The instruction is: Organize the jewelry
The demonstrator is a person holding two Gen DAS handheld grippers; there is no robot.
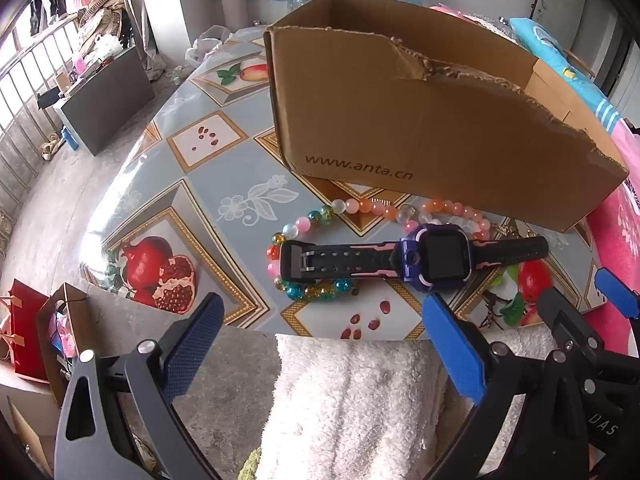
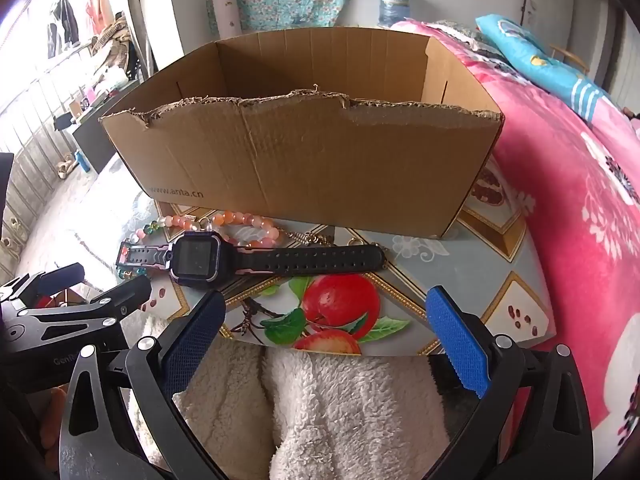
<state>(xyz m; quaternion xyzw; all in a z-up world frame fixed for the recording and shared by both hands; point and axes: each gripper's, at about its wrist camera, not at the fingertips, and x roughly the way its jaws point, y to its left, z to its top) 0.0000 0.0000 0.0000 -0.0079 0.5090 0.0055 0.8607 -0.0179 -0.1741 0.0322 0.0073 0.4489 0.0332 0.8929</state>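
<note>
A purple smartwatch (image 1: 436, 258) with a black and pink strap lies flat on the table (image 1: 224, 184), over a colourful bead bracelet (image 1: 320, 288) and an orange-pink bead bracelet (image 1: 452, 210). A thin gold chain (image 2: 316, 238) lies beside them. Behind stands an open cardboard box (image 1: 400, 120), torn along its near rim. The watch (image 2: 198, 258), beads (image 2: 240, 220) and box (image 2: 320, 160) also show in the right wrist view. My left gripper (image 1: 324, 312) is open and empty, just short of the watch. My right gripper (image 2: 326, 308) is open and empty, near the table edge, right of the watch.
The table has a fruit-patterned cloth (image 2: 340, 304). A pink floral blanket (image 2: 568, 200) lies to the right. A white fluffy fabric (image 2: 340, 408) is below both grippers. Paper bags (image 1: 44, 332) stand on the floor to the left. A dark cabinet (image 1: 108, 100) stands further back.
</note>
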